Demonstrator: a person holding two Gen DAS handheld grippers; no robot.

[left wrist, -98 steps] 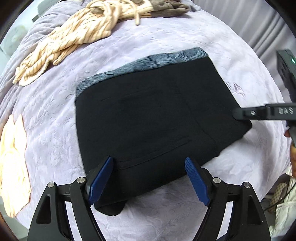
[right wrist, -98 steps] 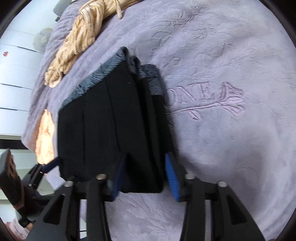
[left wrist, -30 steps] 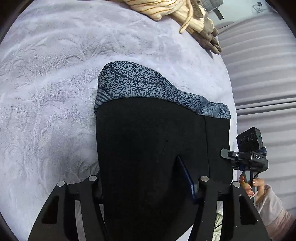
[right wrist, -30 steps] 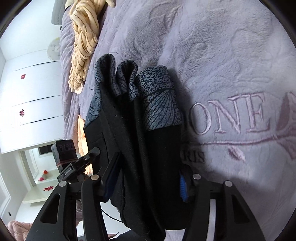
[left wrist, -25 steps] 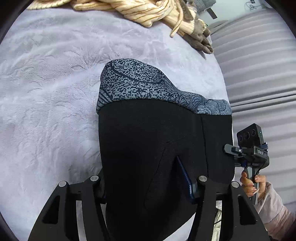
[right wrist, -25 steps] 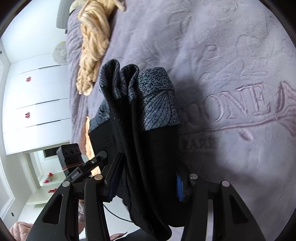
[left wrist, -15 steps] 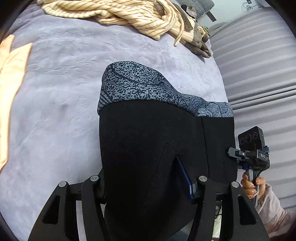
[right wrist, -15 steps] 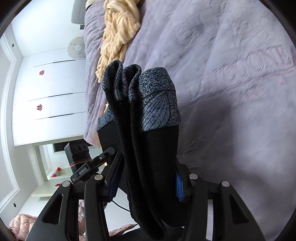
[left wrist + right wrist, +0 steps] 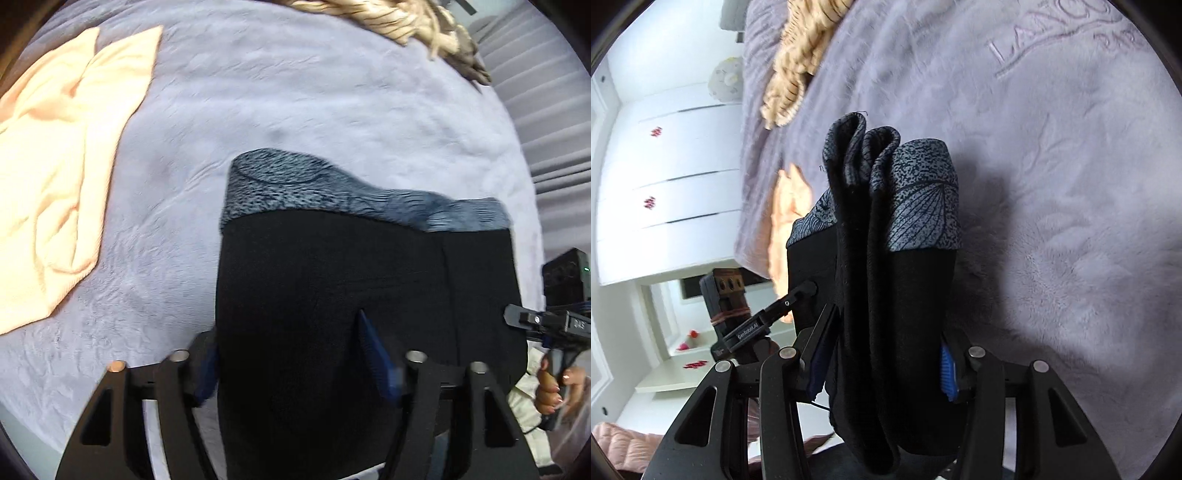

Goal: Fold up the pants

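The folded black pants (image 9: pixel 332 295) with a grey patterned waistband (image 9: pixel 295 188) hang in the air above the lilac blanket (image 9: pixel 295 92). My left gripper (image 9: pixel 291 365) is shut on one lower corner of the folded bundle. My right gripper (image 9: pixel 882 365) is shut on the other end, where several stacked layers of the pants (image 9: pixel 897 277) show edge-on. In the left wrist view the right gripper (image 9: pixel 517 319) shows at the right, at the pants' edge. In the right wrist view the left gripper (image 9: pixel 805 288) shows at the left.
A peach cloth (image 9: pixel 55 147) lies on the blanket at the left. A beige striped garment (image 9: pixel 388 18) lies at the far edge and also shows in the right wrist view (image 9: pixel 798 55). White cupboards (image 9: pixel 665 184) stand beyond the bed. Grey curtains (image 9: pixel 546 129) hang at the right.
Both grippers closed on the folded pants and lifted them off the blanket. They have since carried the bundle sideways, bringing the peach cloth into the left wrist view.
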